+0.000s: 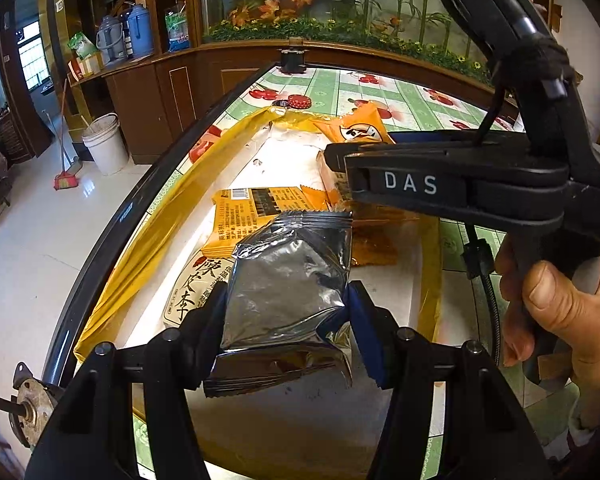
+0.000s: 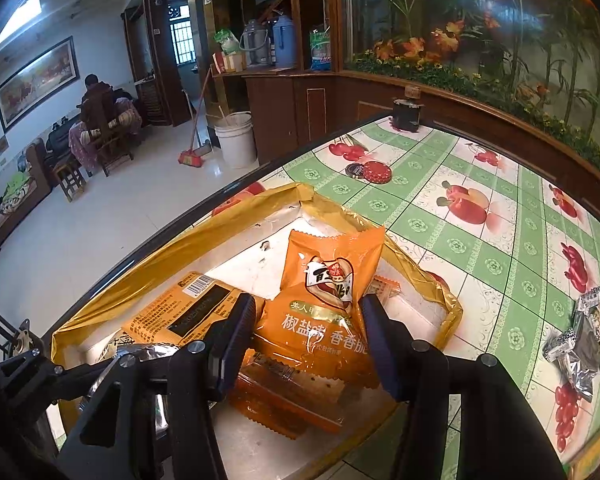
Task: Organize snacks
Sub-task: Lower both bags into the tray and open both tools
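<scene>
The left gripper (image 1: 286,304) clamps a silver foil snack packet (image 1: 288,276) by its two sides, holding it over the near end of the gold-rimmed tray (image 1: 148,236) that sits at the table's left edge. To its right, the right gripper (image 2: 306,340) has an orange snack bag (image 2: 324,308) between its half-spread jaws above the tray's middle, though whether the pads press it cannot be told. More foil packets (image 2: 584,340) lie on the green fruit-print tablecloth (image 2: 480,240) toward the right edge.

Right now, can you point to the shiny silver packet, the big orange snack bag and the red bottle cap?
silver packet (image 1: 288,280), left wrist view, middle of its crinkled foil face.
orange snack bag (image 2: 328,300), right wrist view, on its printed front.
red bottle cap (image 2: 377,172), right wrist view, centre of its top.
</scene>
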Available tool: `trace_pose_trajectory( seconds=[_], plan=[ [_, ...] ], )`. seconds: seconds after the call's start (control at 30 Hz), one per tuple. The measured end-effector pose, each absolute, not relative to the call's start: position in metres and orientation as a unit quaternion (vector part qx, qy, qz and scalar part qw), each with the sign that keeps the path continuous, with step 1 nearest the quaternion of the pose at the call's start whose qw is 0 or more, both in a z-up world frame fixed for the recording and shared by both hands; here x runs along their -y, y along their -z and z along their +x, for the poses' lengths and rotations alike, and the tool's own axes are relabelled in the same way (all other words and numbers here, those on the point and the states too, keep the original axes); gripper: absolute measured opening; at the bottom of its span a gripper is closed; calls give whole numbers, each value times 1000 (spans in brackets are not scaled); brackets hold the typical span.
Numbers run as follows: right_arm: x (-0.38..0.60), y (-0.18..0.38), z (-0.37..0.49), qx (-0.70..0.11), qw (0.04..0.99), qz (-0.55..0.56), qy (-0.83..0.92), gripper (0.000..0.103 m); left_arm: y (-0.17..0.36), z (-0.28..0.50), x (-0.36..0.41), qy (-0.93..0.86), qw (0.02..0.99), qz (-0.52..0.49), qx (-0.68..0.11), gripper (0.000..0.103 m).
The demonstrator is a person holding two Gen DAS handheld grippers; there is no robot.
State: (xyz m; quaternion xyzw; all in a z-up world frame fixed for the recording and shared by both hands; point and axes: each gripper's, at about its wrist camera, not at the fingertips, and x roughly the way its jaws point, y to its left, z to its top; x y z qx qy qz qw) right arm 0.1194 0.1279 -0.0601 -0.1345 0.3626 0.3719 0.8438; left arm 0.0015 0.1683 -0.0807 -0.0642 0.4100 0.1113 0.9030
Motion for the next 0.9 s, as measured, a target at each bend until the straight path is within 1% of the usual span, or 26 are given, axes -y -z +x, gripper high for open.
trace_pose_trajectory(
  seconds=[0.33,0.37,0.4,0.43,0.5,0.53,0.57,0.63,0.7,0.73,0.77,0.8,0.83,0.9],
  plan=[
    [-131,62,119,-364,843,-139,-370,59,79,3,-168,-112,902,-69,-412,58],
    [-131,62,119,-365,843,-138,-369,61,79,3,-169,-112,901,-74,-412,58],
    [-131,62,119,-366,843,-137,-370,61,78,3,-171,-114,900,-79,-412,60],
    [-130,61,120,-367,842,-135,-371,62,76,2,-172,-117,901,-80,-411,69],
    [-128,59,119,-365,845,-133,-369,64,73,1,-172,-128,902,-72,-407,80],
    [-127,57,118,-363,846,-132,-368,64,72,0,-171,-133,901,-69,-406,83],
    [-126,56,117,-362,847,-130,-368,67,71,0,-172,-137,901,-69,-406,86],
    [-124,51,116,-357,849,-127,-368,71,69,-1,-174,-141,901,-72,-403,87],
    [-121,46,112,-351,853,-127,-366,72,65,-4,-175,-146,903,-71,-398,89],
    [-120,43,111,-349,854,-126,-365,73,63,-6,-175,-150,904,-70,-395,93],
    [-117,40,109,-346,856,-123,-364,75,61,-8,-176,-153,905,-72,-390,95],
    [-115,37,108,-344,857,-121,-363,76,58,-11,-177,-154,907,-76,-385,102],
    [-112,34,106,-341,860,-118,-362,79,55,-12,-178,-154,909,-81,-380,103],
    [-106,28,104,-336,863,-117,-358,79,49,-17,-180,-155,912,-88,-370,103]
  ],
)
